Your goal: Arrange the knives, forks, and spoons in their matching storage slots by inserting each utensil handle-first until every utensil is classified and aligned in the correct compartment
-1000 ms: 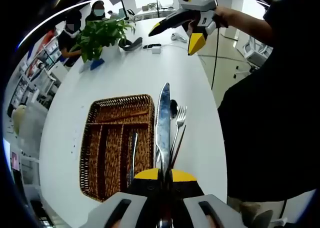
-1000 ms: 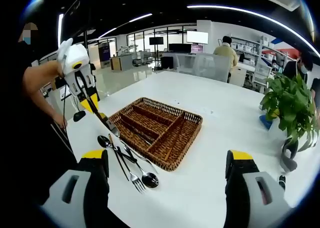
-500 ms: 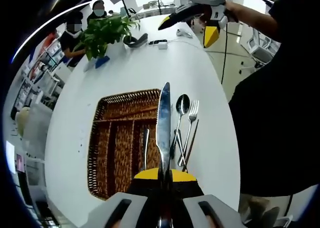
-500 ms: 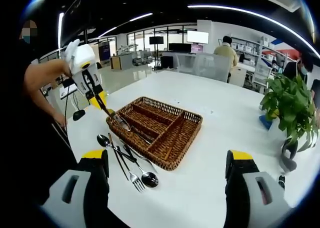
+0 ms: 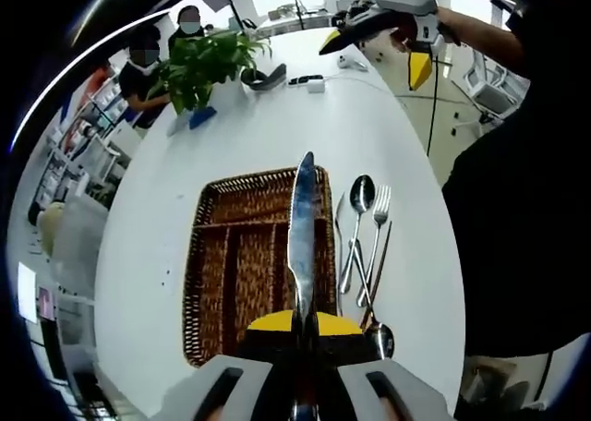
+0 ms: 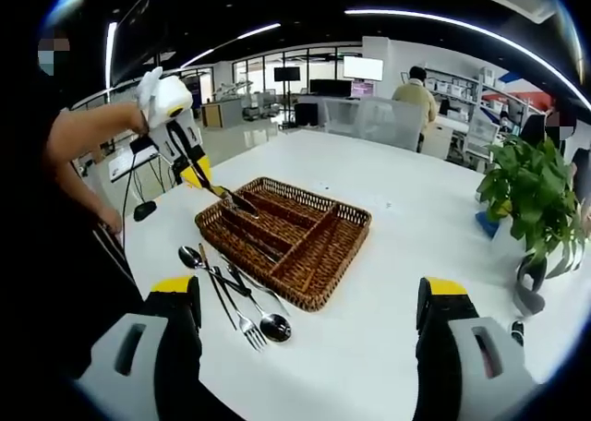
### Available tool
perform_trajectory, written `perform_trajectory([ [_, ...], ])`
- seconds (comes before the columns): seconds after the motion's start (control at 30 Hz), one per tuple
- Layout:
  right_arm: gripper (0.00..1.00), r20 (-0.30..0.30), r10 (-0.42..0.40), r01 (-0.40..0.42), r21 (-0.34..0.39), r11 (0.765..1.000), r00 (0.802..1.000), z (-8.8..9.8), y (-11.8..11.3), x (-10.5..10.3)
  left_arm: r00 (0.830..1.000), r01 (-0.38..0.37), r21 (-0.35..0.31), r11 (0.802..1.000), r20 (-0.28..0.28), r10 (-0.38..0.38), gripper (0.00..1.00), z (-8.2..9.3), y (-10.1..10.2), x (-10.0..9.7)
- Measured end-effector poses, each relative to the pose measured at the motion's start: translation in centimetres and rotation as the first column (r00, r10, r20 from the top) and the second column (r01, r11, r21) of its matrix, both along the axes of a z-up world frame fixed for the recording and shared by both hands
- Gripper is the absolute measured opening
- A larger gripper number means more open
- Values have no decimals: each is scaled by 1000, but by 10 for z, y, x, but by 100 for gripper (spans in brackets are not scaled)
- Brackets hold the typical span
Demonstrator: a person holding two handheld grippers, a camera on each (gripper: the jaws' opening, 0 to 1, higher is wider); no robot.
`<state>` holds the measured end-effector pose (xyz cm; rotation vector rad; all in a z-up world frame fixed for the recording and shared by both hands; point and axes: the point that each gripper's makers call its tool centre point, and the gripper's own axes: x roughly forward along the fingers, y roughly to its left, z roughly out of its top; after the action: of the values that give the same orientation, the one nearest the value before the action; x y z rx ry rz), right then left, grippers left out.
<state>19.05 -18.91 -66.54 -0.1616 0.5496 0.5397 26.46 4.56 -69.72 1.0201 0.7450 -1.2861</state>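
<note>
My left gripper (image 5: 303,325) is shut on a table knife (image 5: 300,227), whose blade points forward over the brown wicker cutlery tray (image 5: 208,282). In the right gripper view the left gripper (image 6: 207,182) holds that knife (image 6: 238,199) slanting down over the tray's (image 6: 323,255) left compartments. Something dark and thin lies in one slot; I cannot make it out. Beside the tray lie a spoon (image 5: 360,196), a fork (image 5: 379,204) and a second spoon (image 5: 379,338), seen again as spoon (image 6: 191,256), fork (image 6: 246,328) and spoon (image 6: 275,327). My right gripper (image 6: 309,290) is open and holds nothing, well above the table; it appears too as the right gripper (image 5: 379,54).
The white table (image 6: 406,209) is long and rounded. A potted plant (image 5: 201,59) (image 6: 531,186) stands at one end, with a dark object (image 5: 266,76) and a small white box (image 5: 316,85) near it. People sit beyond the plant. A person's arm (image 6: 88,130) holds the left gripper.
The left gripper has carried the knife from the tray's near corner to above its compartments. The right gripper has stayed put, open.
</note>
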Motion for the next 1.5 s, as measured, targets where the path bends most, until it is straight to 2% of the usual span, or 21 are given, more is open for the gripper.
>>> perform_trajectory([
  [0.8,99,9,2,-2,-8,1000,1000,3,-1,2,998,-56,4,998,37,56,2,3,16,52],
  [1.07,99,2,-8,8,-13,1000,1000,1,-4,2,998,-55,5,998,35,55,2,-2,14,53],
  [1.5,99,-1,-21,21,-12,1000,1000,1,-6,1,998,-56,9,998,15,56,2,-24,12,44],
])
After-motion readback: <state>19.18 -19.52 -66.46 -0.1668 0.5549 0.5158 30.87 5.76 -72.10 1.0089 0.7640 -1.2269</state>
